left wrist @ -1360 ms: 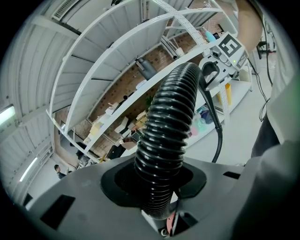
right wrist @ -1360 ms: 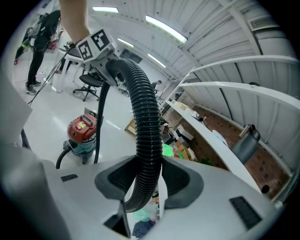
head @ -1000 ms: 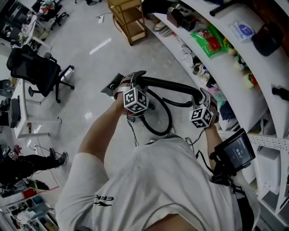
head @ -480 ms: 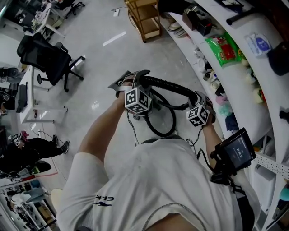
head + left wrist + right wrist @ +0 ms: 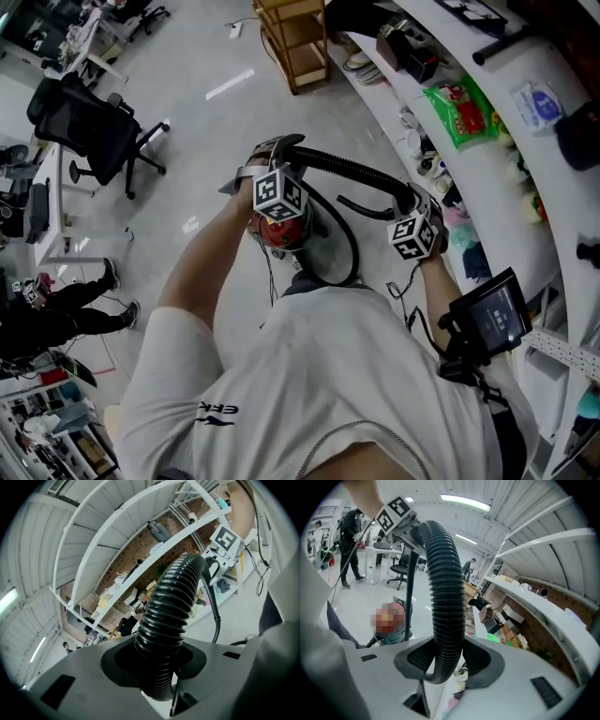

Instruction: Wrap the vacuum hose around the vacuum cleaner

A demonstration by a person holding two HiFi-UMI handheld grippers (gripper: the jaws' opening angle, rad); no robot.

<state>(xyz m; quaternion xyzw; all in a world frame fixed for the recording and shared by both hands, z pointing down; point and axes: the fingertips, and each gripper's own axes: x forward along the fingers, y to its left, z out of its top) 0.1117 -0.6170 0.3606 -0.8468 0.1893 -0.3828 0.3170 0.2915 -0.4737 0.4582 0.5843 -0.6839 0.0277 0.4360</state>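
A black ribbed vacuum hose (image 5: 352,173) arches between my two grippers above the floor. My left gripper (image 5: 270,152) is shut on the hose's left part (image 5: 171,606), which runs up between its jaws. My right gripper (image 5: 418,199) holds the right part of the hose (image 5: 446,602). Its jaws have just been closing and now press on the hose from both sides. The red vacuum cleaner (image 5: 278,231) sits on the floor under the left gripper's marker cube (image 5: 281,195). A lower loop of hose (image 5: 349,255) curves round the vacuum's right side.
A curved white shelf (image 5: 487,178) crowded with small goods runs along the right. A wooden cart (image 5: 291,37) stands at the top, and an office chair (image 5: 89,131) by a desk at the left. A person (image 5: 56,319) is at the far left. A small screen (image 5: 492,314) hangs at my hip.
Both grippers have shifted with the hose. The left one moved up and left in the head view, so the red vacuum body now shows beneath its cube. The hose arch has spread wider.
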